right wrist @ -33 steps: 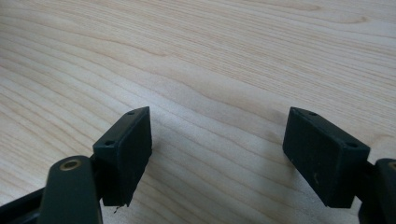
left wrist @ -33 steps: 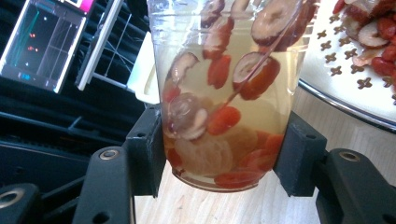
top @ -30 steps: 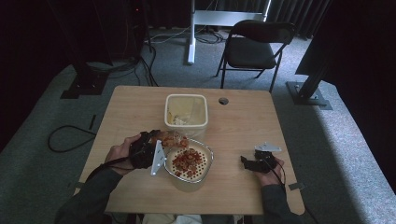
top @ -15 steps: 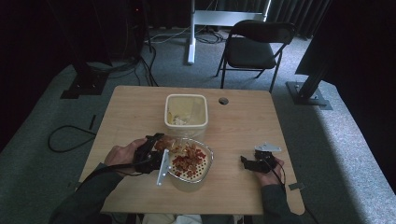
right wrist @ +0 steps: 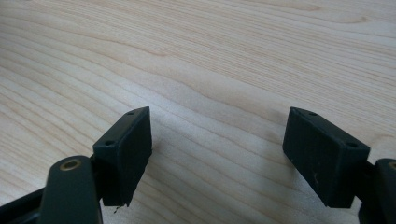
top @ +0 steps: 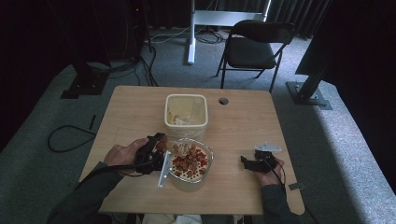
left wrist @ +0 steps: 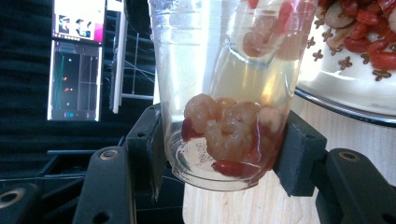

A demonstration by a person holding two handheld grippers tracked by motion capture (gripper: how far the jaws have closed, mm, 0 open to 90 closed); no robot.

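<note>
My left gripper (left wrist: 222,144) is shut on a clear plastic cup (left wrist: 229,88) holding pale shrimp-like pieces and red bits. The cup is tipped on its side toward a glass bowl (top: 189,163) of red and pale pieces at the table's front middle. In the high view the left gripper (top: 156,151) sits at the bowl's left rim, the cup (top: 175,148) over the bowl's edge. The bowl's rim (left wrist: 345,109) shows at the right of the left gripper view. My right gripper (top: 247,163) rests on the wood to the right of the bowl, open, with bare table between its jaws (right wrist: 217,154).
A square cream tub (top: 186,110) stands behind the bowl. The table (top: 130,112) has a cable hole (top: 223,100) near its back edge. A folding chair (top: 257,44) stands beyond it, and cables (top: 70,137) lie on the carpet at the left.
The left gripper has shifted slightly with the tilted cup at the bowl's left rim, and pieces have gone into the bowl. The right gripper has stayed still.
</note>
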